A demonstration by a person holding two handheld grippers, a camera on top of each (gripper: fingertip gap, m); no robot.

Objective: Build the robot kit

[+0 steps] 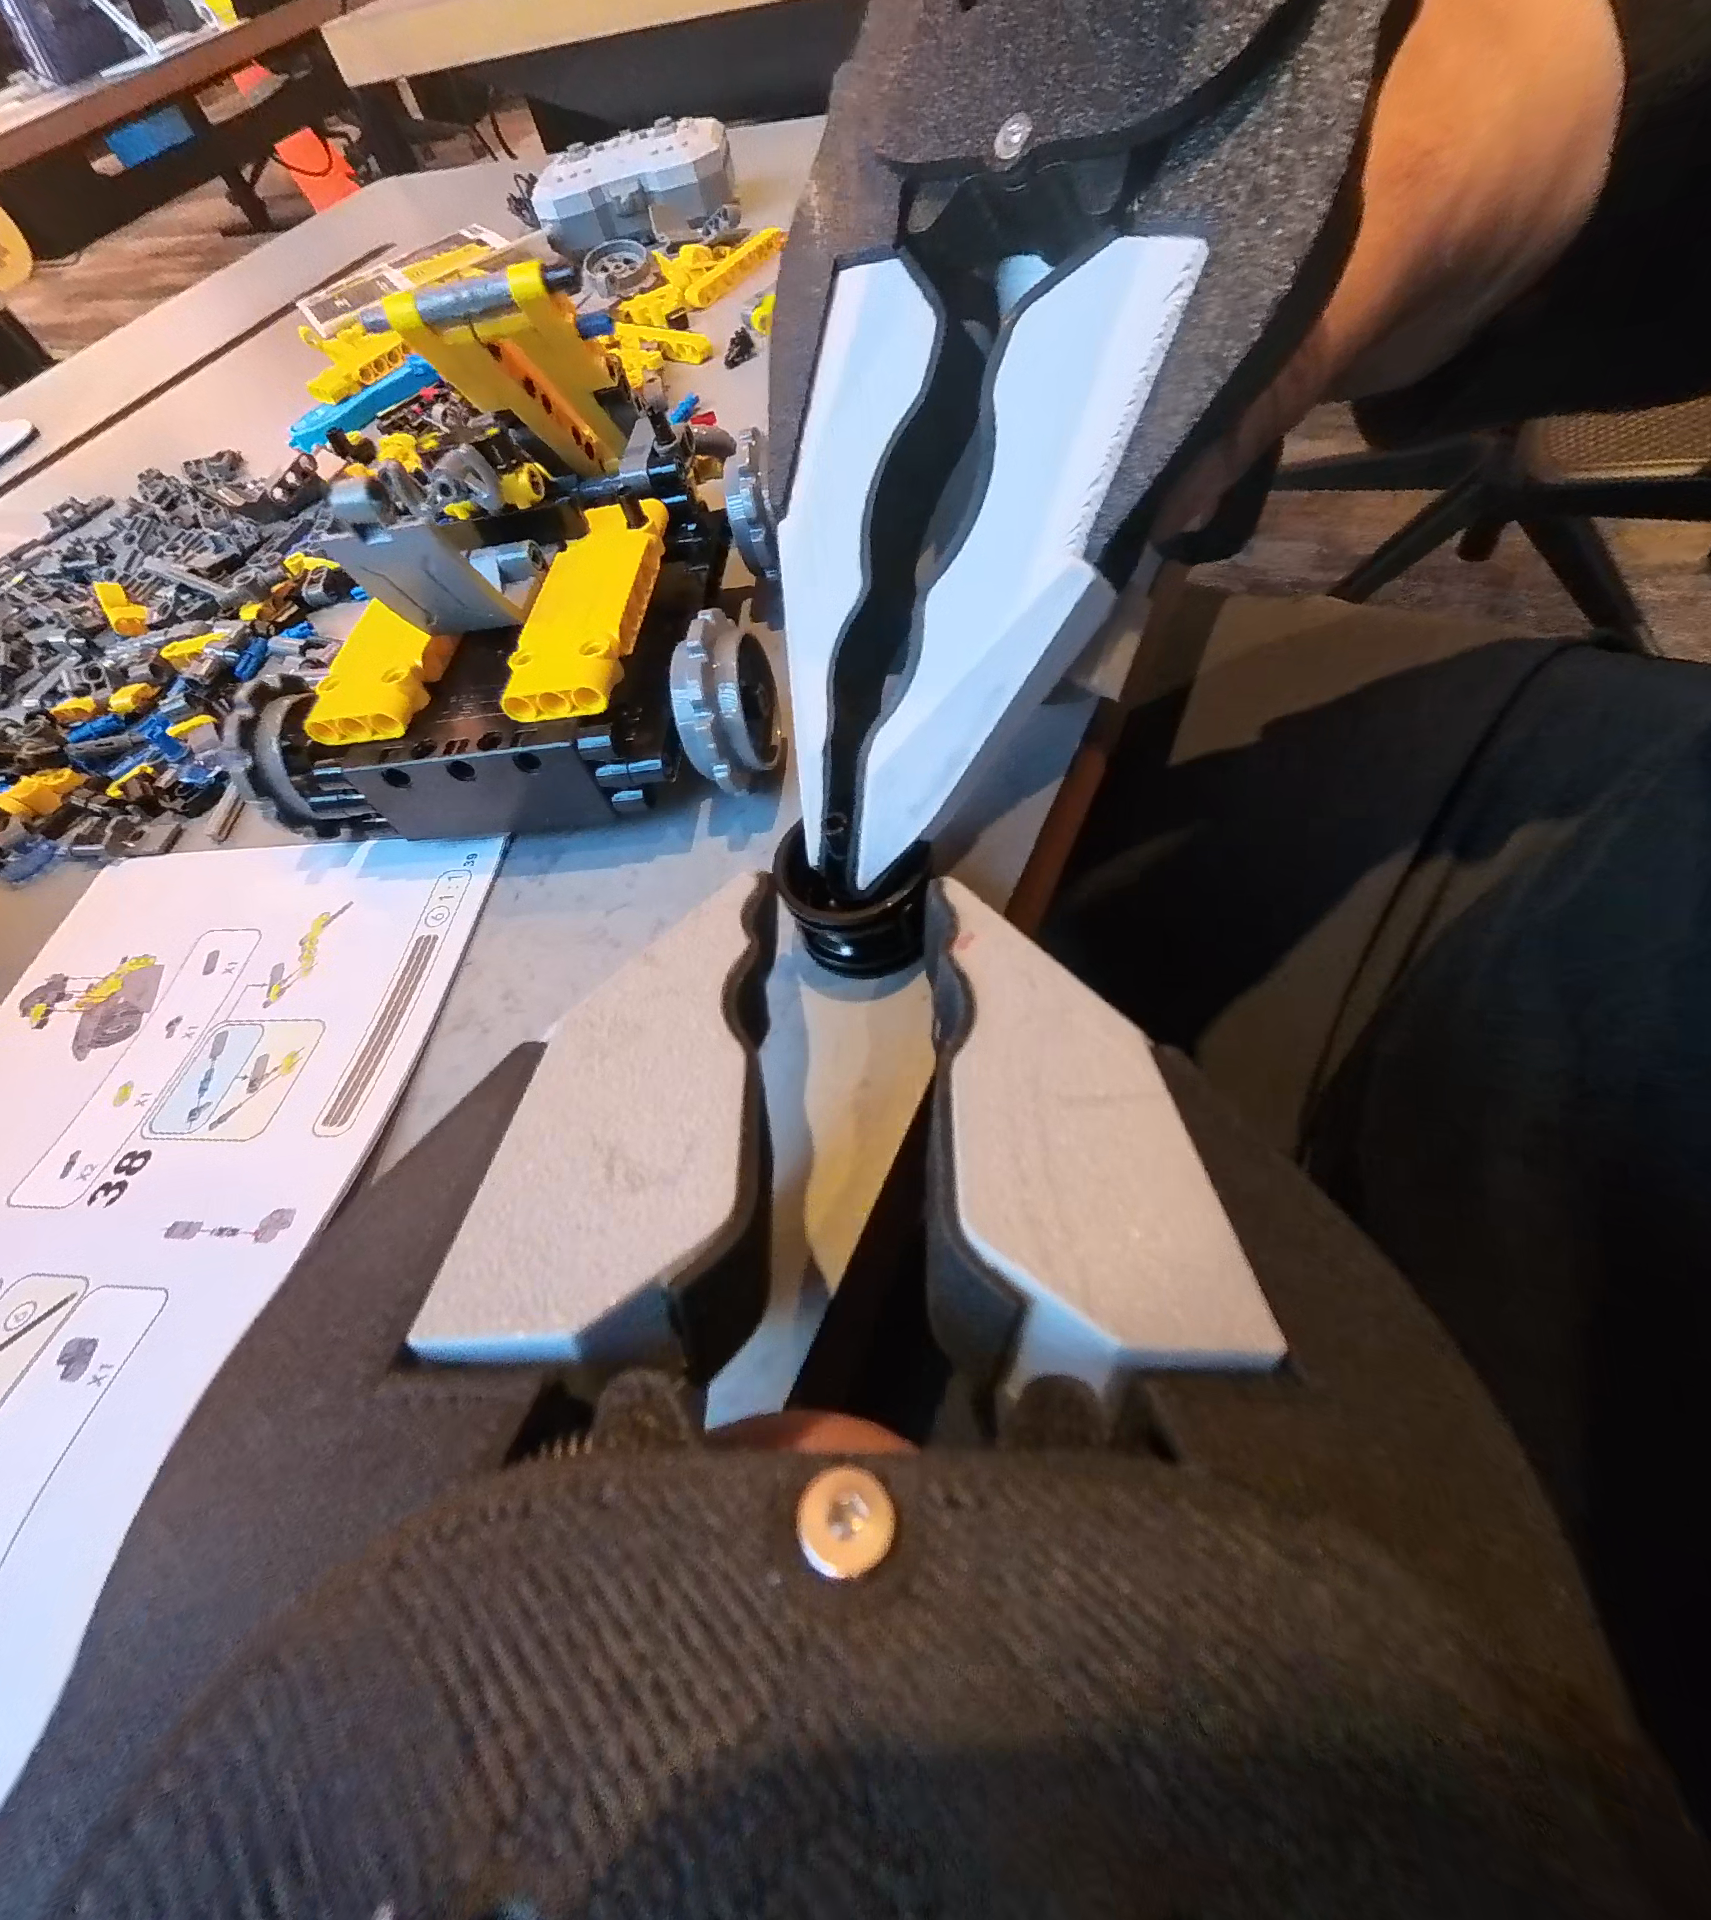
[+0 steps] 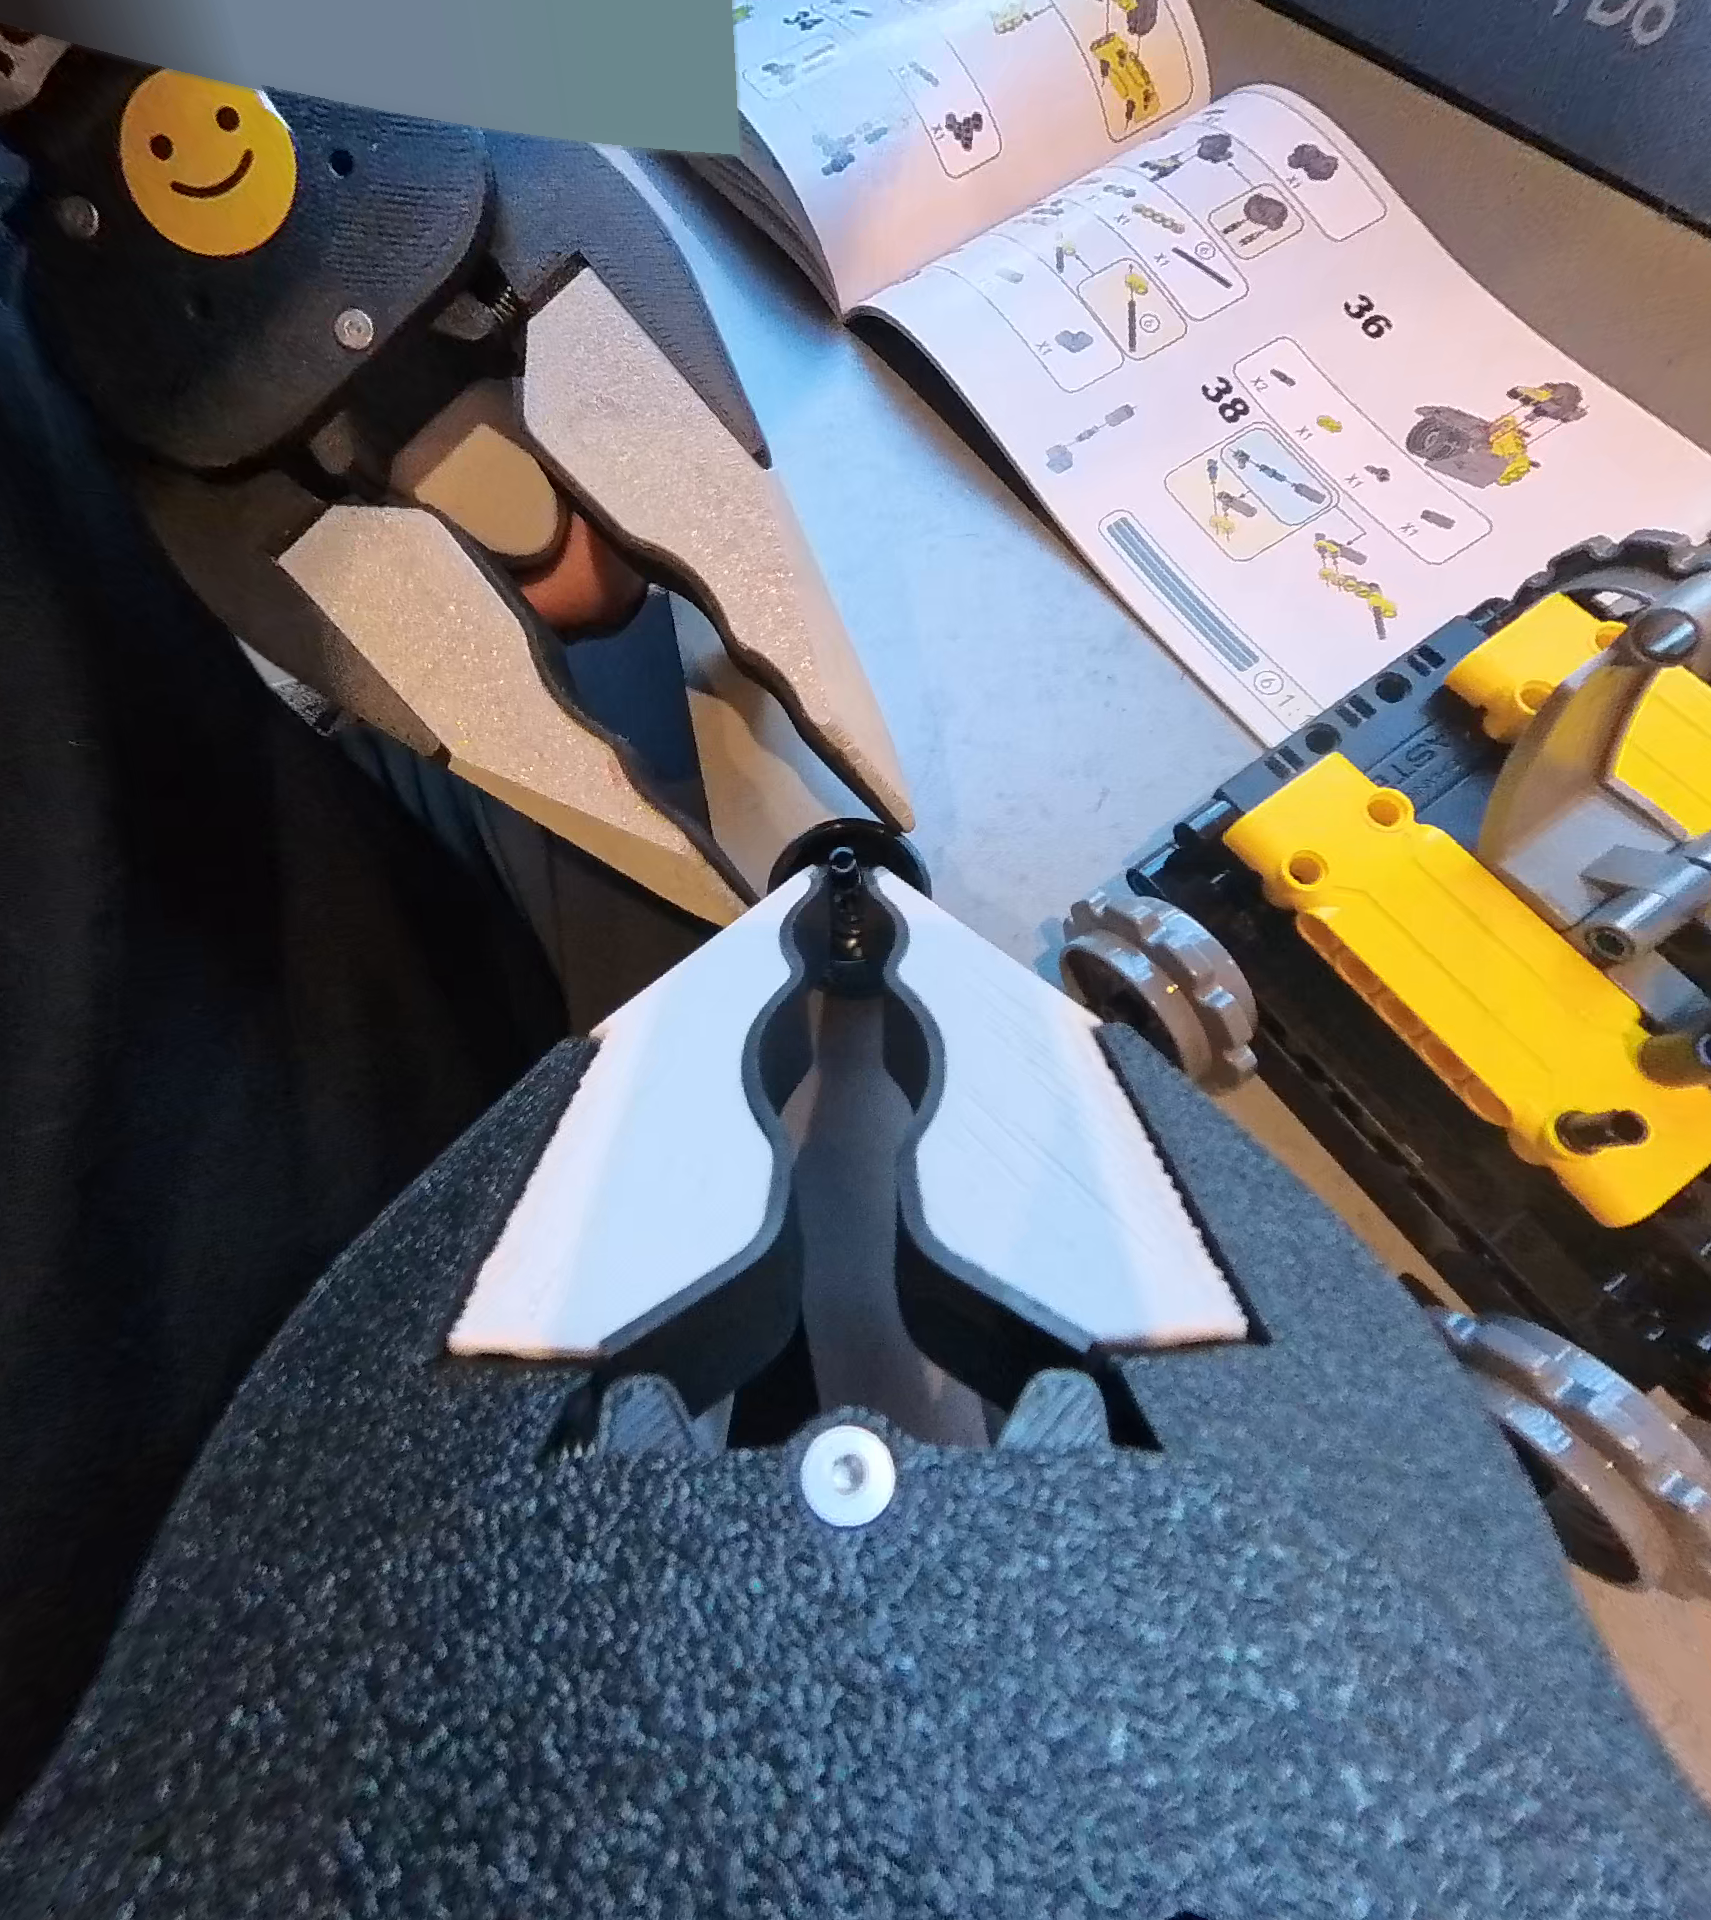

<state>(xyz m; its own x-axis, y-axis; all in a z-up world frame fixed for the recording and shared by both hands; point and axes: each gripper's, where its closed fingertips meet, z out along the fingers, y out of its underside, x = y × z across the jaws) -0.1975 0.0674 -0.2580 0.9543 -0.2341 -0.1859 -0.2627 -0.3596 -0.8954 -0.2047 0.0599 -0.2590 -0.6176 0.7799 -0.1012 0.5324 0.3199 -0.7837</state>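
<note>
At tabletop (image 1: 581,935) edge, 6 o'clock of toy truck (image 1: 498,665): left gripper (image 1: 846,914) fingers pinch small black wheel (image 1: 846,925), steady; right gripper (image 2: 846,883) fingers pinch black pin (image 2: 846,914), tip at wheel's hole. Booklet (image 1: 155,1091) open at 9 o'clock.

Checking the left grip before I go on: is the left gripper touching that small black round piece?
Touching. In the left wrist view the left gripper's fingertips press both sides of the black round piece.
</note>
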